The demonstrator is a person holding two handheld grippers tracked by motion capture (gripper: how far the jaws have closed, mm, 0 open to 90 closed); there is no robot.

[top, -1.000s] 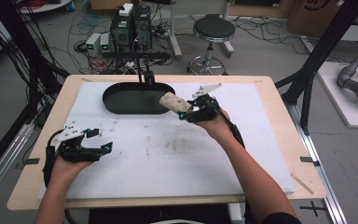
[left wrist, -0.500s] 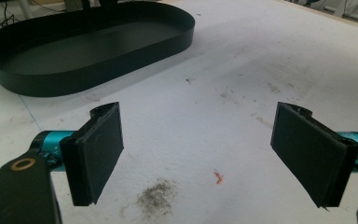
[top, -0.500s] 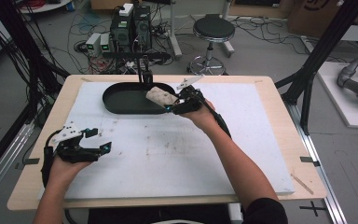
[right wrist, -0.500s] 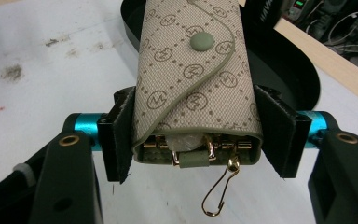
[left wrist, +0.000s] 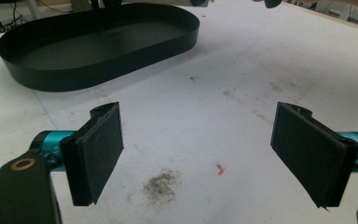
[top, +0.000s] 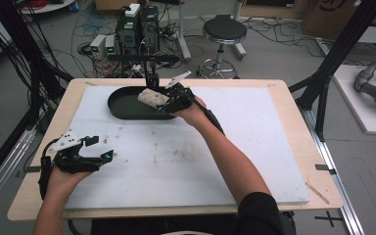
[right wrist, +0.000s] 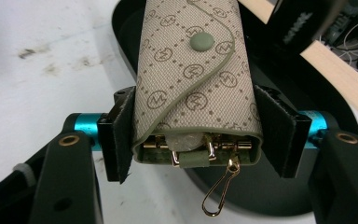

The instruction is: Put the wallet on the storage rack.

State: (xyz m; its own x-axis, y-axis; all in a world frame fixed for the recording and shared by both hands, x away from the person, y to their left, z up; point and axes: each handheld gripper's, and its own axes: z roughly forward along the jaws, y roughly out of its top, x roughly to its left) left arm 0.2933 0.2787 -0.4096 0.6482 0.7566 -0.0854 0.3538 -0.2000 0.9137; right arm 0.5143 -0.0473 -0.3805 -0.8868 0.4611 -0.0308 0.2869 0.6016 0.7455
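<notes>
Right gripper clamps a monogram key pouch, held over the black oval tray on the worktop. Release into the tray apparently remains. Left gripper spread wide, empty, near front-left edge.

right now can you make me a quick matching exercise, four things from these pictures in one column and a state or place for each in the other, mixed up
Things:
1. left gripper
2. right gripper
3. key pouch
4. black tray

States or places:
a. beige with a printed pattern, snap flap closed
b. oval, at the far side of the white mat
c. open above the mat, nothing between the jaws
d. shut on the pouch, over the tray

Pairs: 1-c, 2-d, 3-a, 4-b
</notes>
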